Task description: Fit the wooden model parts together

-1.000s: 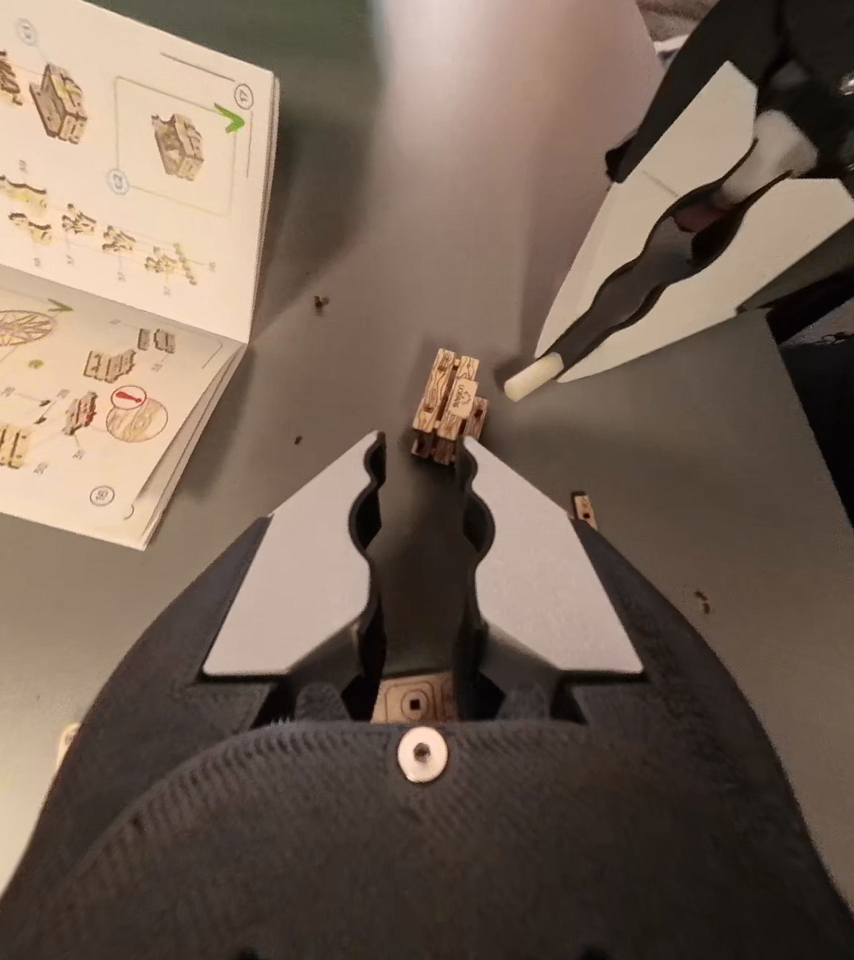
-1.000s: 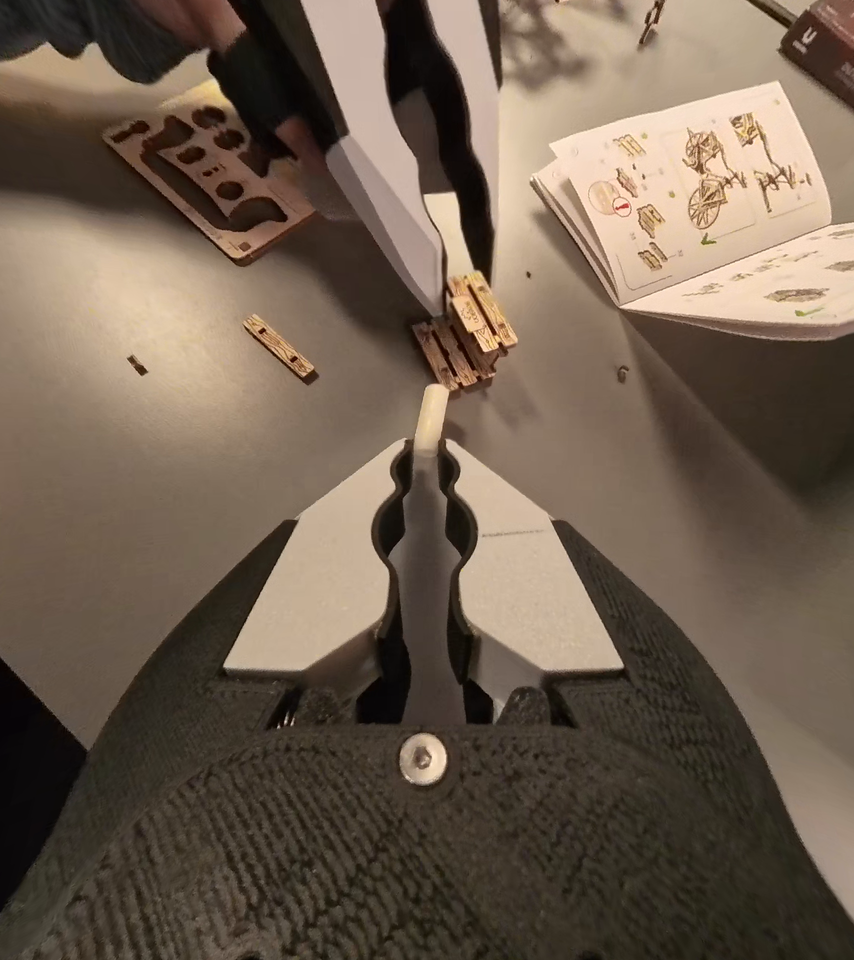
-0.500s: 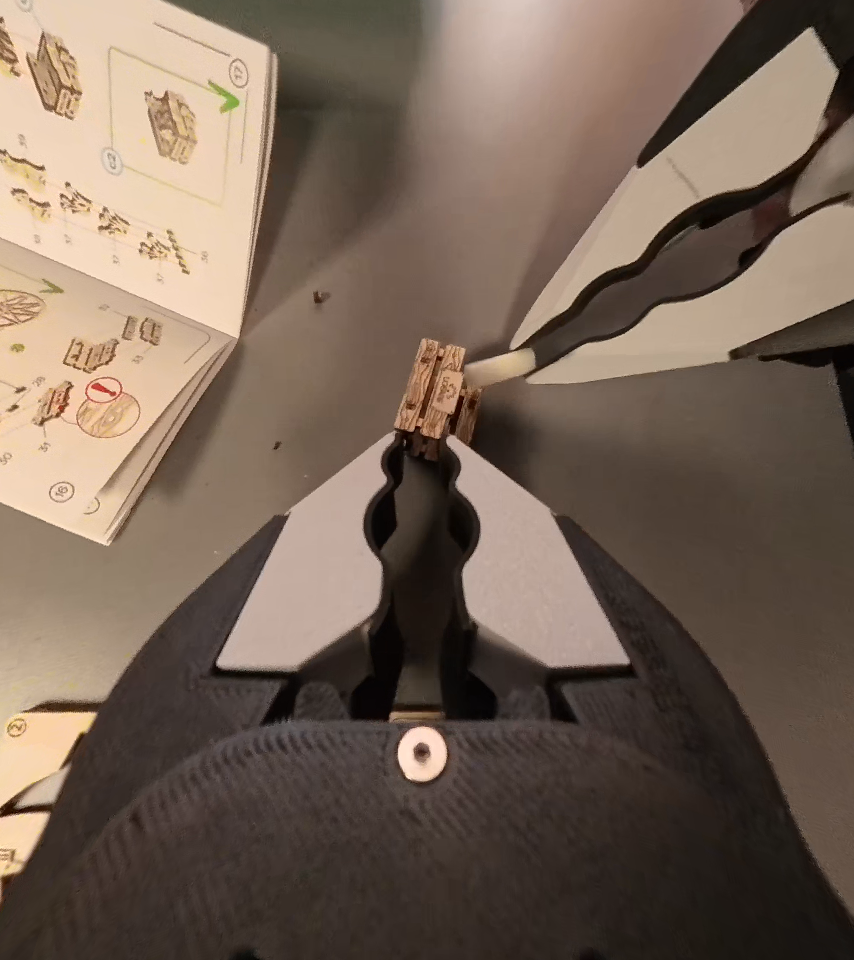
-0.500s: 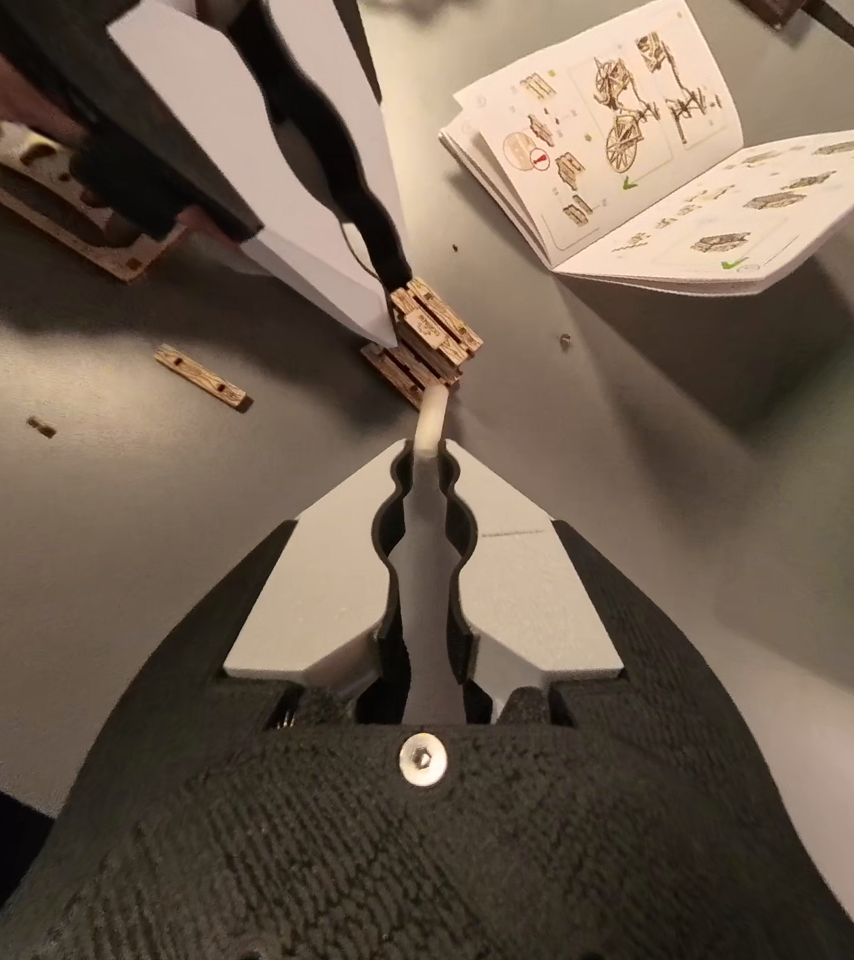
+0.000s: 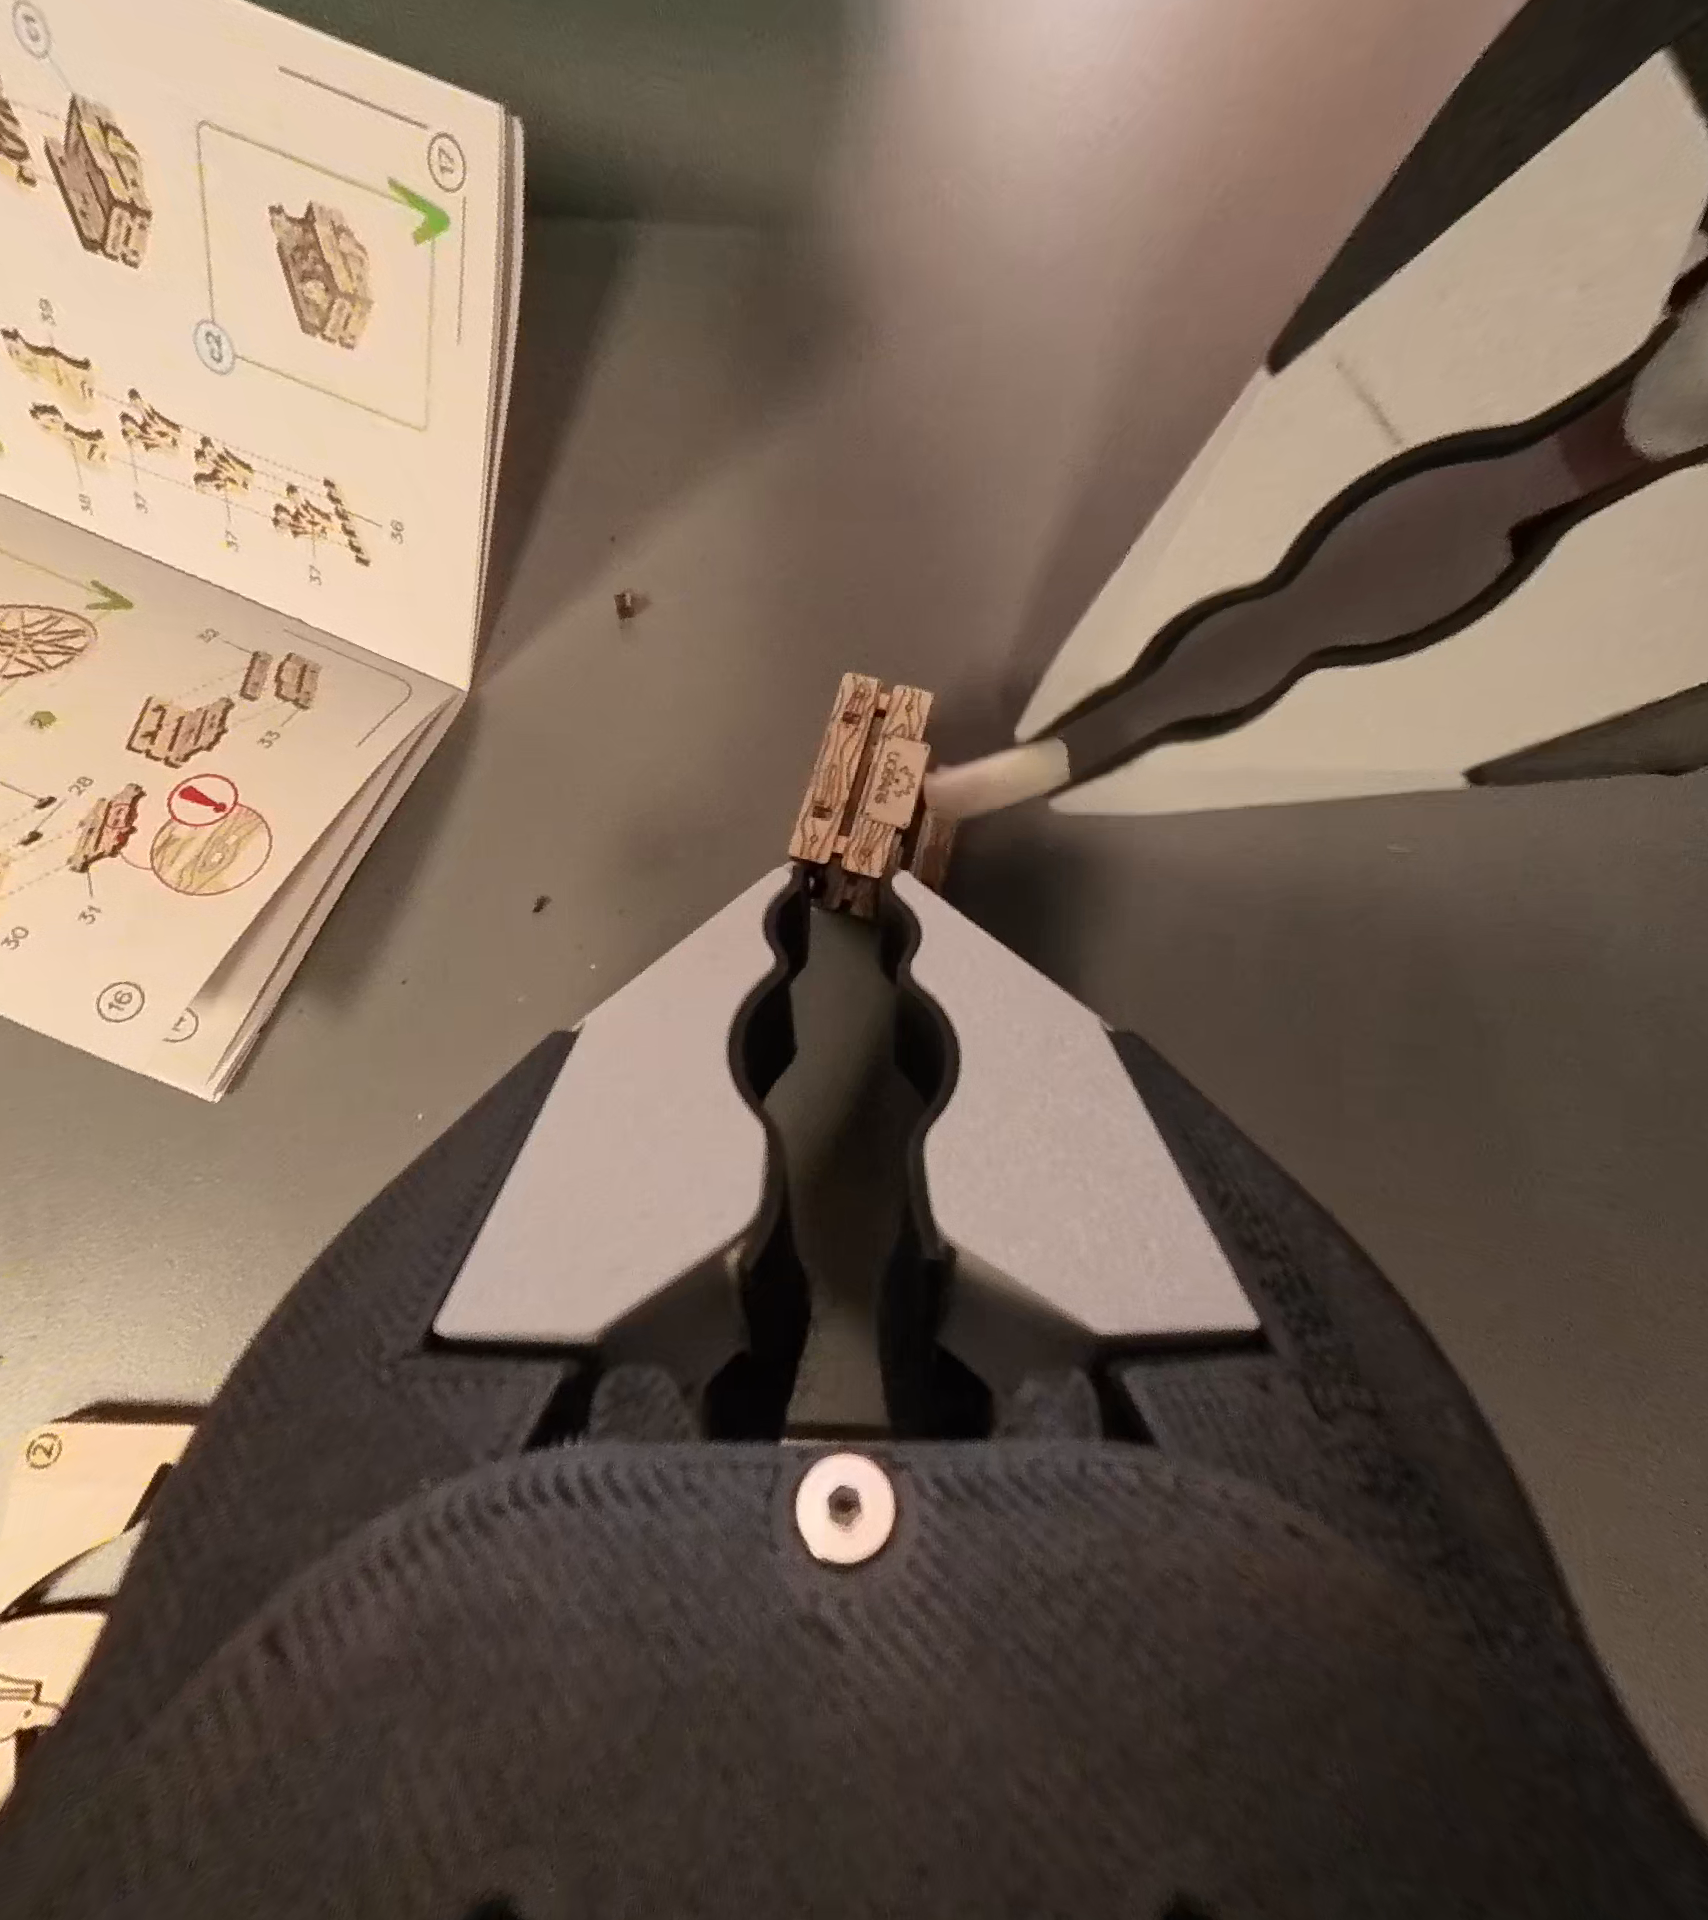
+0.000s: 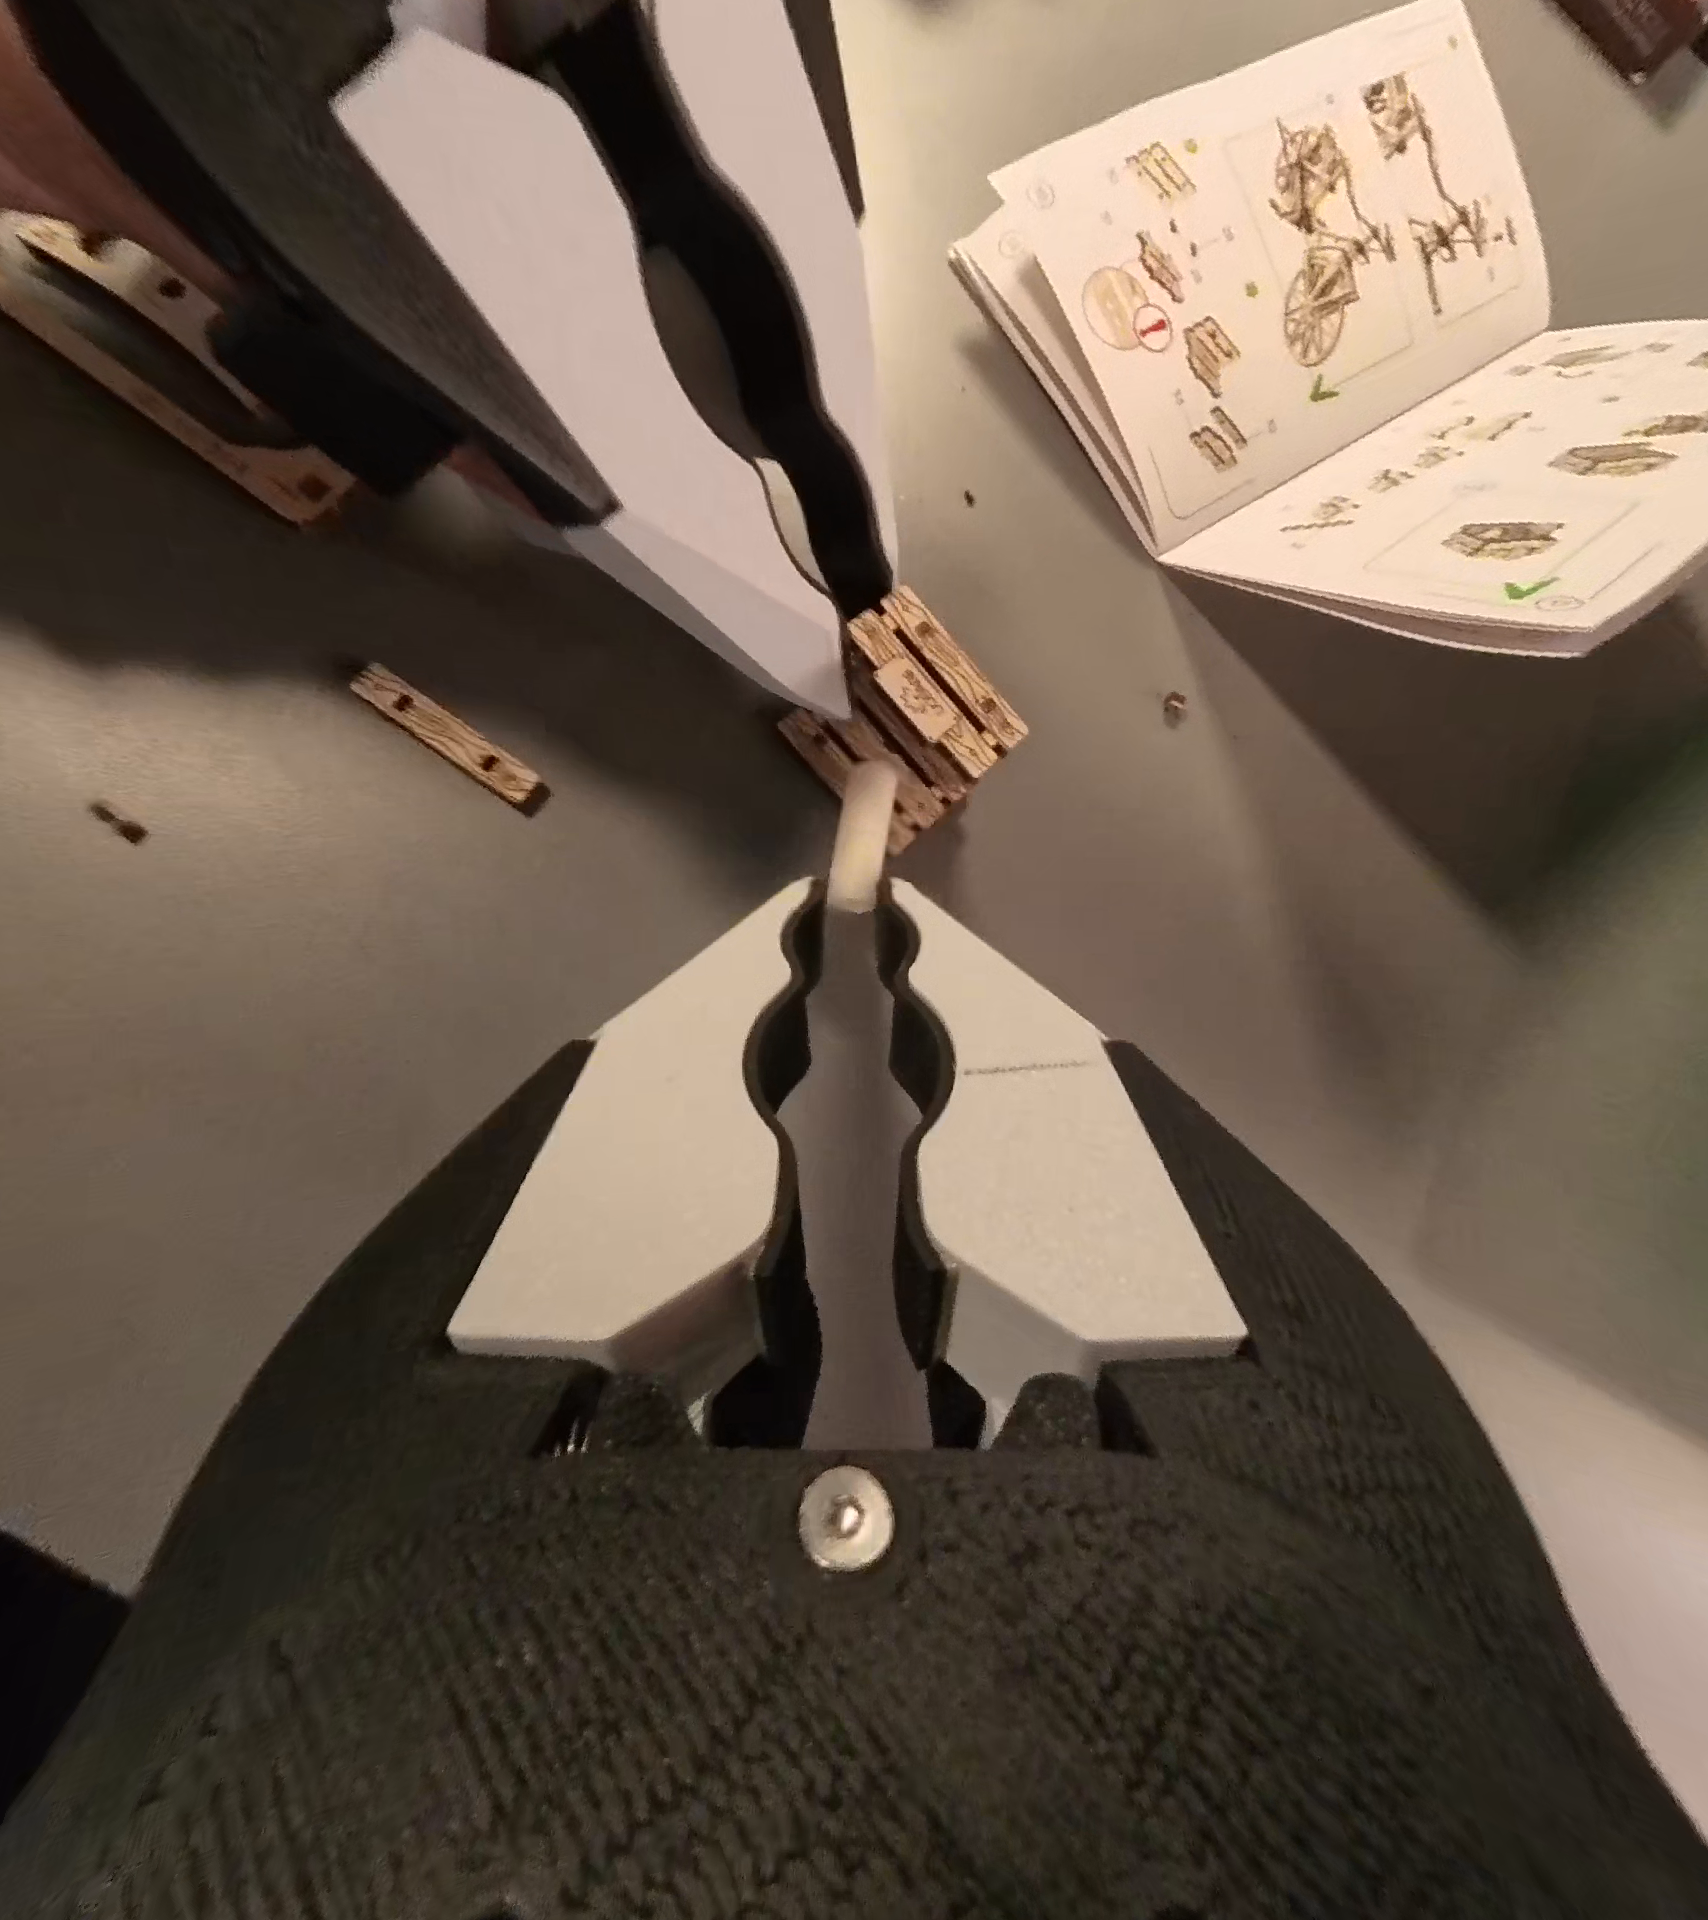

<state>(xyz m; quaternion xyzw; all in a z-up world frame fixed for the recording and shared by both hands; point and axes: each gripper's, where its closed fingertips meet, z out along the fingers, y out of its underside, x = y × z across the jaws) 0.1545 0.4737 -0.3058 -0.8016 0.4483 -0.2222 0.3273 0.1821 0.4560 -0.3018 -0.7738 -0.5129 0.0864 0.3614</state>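
The left gripper (image 5: 845, 891) pinches the near end of a small pale laser-cut wooden block of slotted planks (image 5: 865, 795), which sits on the grey counter (image 5: 1245, 1039). The right gripper (image 6: 855, 899) is clamped on a thin cream-white stick (image 6: 860, 831) whose tip touches the block's side. Left of it lie a loose flat wooden strip (image 6: 450, 738) and a wooden cut-out sheet (image 6: 133, 343). Farther off, an open white instruction booklet (image 6: 1401, 343) lies flat.
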